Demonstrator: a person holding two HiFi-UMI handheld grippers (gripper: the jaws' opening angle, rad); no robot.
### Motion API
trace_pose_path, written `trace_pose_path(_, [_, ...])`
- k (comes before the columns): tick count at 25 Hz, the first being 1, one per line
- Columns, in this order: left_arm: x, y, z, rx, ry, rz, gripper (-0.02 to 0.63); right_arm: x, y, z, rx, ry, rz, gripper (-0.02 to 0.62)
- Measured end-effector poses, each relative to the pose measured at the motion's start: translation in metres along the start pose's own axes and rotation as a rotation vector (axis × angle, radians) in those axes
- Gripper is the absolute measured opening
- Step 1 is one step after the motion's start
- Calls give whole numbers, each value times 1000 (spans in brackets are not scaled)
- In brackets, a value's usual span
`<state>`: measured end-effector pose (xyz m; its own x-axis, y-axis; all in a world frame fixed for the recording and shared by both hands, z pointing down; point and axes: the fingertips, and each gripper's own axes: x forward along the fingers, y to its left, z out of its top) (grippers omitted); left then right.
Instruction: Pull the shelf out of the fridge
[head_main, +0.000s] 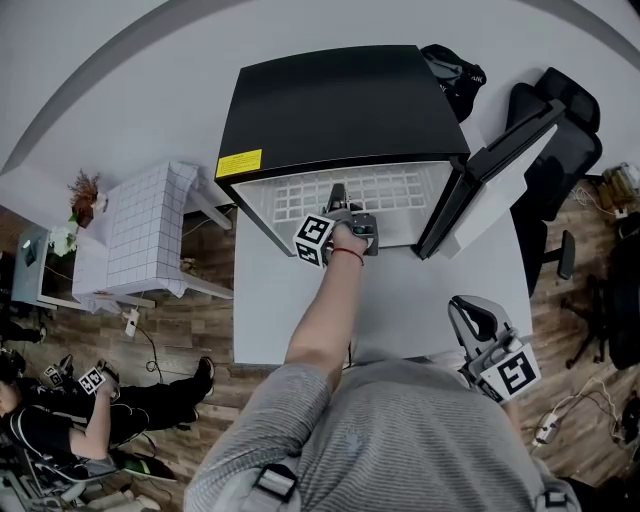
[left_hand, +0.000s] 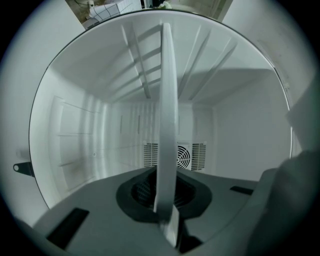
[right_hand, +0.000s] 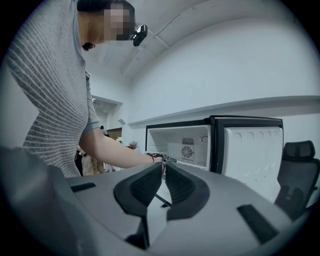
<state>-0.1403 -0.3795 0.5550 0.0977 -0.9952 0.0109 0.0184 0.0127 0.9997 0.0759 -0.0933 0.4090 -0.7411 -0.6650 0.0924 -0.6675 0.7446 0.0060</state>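
At the mouth of the black mini fridge (head_main: 330, 100), the left gripper (head_main: 338, 200) is clamped on the front edge of the white wire shelf (head_main: 390, 190), which lies inside the cabinet; the door (head_main: 490, 185) stands wide and the white table (head_main: 270, 310) stretches in front. The right gripper (head_main: 472, 318) hangs at the table's near corner, jaws together, empty

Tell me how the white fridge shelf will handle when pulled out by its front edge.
The shelf is an open white grid, so probably light for its size. It looks thin edge-on between the left gripper's jaws yet runs straight, so likely stiff. Gripped at one front spot, it may tip once clear of the fridge.
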Motion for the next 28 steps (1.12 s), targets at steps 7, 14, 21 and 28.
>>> trace_pose_path(7, [-5, 0, -1, -3, 5, -6, 35, 4, 0, 4, -7, -9, 5, 14])
trace_pose_path(14, [-12, -1, -2, -2, 8, -17, 35, 7, -1, 6, -35, -9, 7, 14])
trace_pose_path(21, [-25, -1, -6, 8, 19, -47, 35, 11, 5, 6, -5, -19, 33, 14])
trace_pose_path(28, [-34, -1, -8, 11, 22, -56, 35, 16, 10, 7, -1, -27, 61, 14])
